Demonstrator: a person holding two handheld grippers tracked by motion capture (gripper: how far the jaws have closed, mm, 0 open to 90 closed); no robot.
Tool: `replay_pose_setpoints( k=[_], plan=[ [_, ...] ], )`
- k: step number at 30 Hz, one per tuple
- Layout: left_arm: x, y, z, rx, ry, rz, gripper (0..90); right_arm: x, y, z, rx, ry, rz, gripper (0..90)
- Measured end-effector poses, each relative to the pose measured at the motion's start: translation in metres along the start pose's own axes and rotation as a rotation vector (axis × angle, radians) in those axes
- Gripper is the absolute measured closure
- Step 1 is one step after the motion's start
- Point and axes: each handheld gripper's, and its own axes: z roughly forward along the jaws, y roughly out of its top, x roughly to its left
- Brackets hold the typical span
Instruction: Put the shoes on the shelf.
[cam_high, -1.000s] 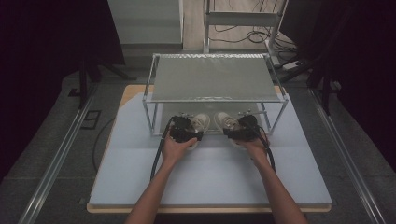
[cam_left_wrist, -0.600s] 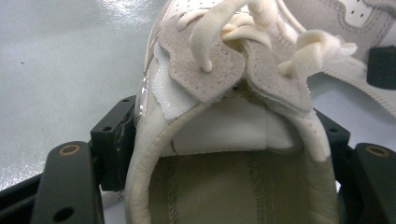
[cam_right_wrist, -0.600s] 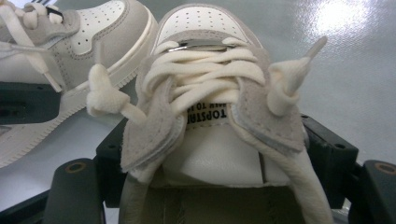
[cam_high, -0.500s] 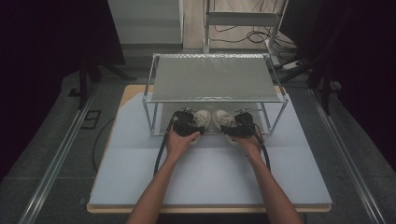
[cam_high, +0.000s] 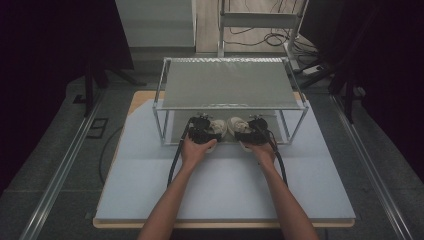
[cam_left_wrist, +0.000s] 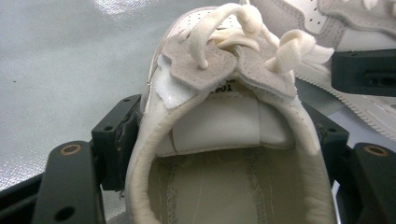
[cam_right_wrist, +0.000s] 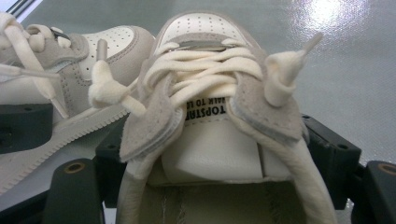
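Each gripper, left (cam_high: 202, 134) and right (cam_high: 250, 135), clasped a light, soft-collared sneaker (cam_left_wrist: 224, 135) (cam_right_wrist: 219, 140) across its opening, probably the firmest hold.

metal-frame shelf rack (cam_high: 230, 82) stands at far middle of table, grey sheet top, silver lower deck. pale blue-grey mat (cam_high: 225, 185) covers table; wooden table edge (cam_high: 135, 97) shows at far left corner. floor rail (cam_high: 60, 175) runs along left, second rail (cam_high: 372, 175) along right. cables (cam_high: 260, 37) lie on floor beyond rack.
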Motion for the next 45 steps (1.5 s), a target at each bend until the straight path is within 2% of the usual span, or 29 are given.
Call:
replay_pose_setpoints(
  k=[3, 4, 5, 6, 7, 8, 12, 13, 15, 18, 22, 26, 32, 37, 45],
  plan=[
    [0.003, -0.002, -0.004, -0.015, 0.006, 0.024, 24.8, 0.000, 0.000, -0.003, -0.030, 0.001, -0.008, 21.1],
    [0.003, -0.003, -0.006, -0.035, -0.006, 0.005, 23.8, 0.000, 0.000, -0.006, -0.041, -0.003, -0.008, 20.1],
    [0.005, -0.003, -0.010, -0.048, -0.017, 0.031, 23.9, 0.000, 0.000, -0.008, -0.055, 0.000, -0.014, 19.7],
    [0.005, -0.004, -0.016, -0.060, -0.026, 0.031, 23.3, -0.001, 0.000, -0.012, -0.059, 0.006, -0.032, 19.4],
    [0.006, -0.006, -0.020, -0.077, -0.035, 0.036, 22.9, 0.000, -0.001, -0.017, -0.055, 0.012, -0.029, 19.2],
    [0.009, -0.008, -0.026, -0.092, -0.040, 0.053, 22.6, -0.001, -0.003, -0.023, -0.059, 0.018, -0.041, 19.2],
    [0.013, -0.020, -0.044, -0.125, -0.056, 0.047, 23.2, -0.006, -0.013, -0.047, -0.093, 0.028, -0.051, 22.1],
    [0.011, -0.024, -0.048, -0.131, -0.057, 0.011, 24.3, -0.008, -0.015, -0.053, -0.104, 0.033, -0.058, 23.9],
    [0.013, -0.033, -0.059, -0.158, -0.055, 0.017, 27.4, -0.011, -0.020, -0.066, -0.131, 0.044, -0.059, 27.4],
    [0.017, -0.043, -0.071, -0.185, -0.037, 0.038, 39.5, -0.015, -0.026, -0.084, -0.168, 0.068, -0.074, 38.9],
    [0.028, -0.055, -0.080, -0.200, 0.005, 0.049, 54.7, -0.026, -0.035, -0.097, -0.173, 0.055, -0.110, 54.1],
    [0.040, -0.063, -0.076, -0.166, 0.007, 0.044, 69.6, -0.040, -0.043, -0.097, -0.153, 0.040, -0.111, 70.0],
    [0.046, -0.069, -0.068, -0.127, -0.009, 0.045, 81.8, -0.054, -0.054, -0.084, -0.106, 0.049, -0.099, 82.1],
    [0.042, -0.070, -0.066, -0.123, -0.030, 0.051, 84.2, -0.055, -0.057, -0.078, -0.088, 0.054, -0.101, 85.8],
    [0.032, -0.070, -0.060, -0.107, -0.057, 0.070, 84.8, -0.044, -0.059, -0.069, -0.066, 0.063, -0.136, 87.7]
  ],
)
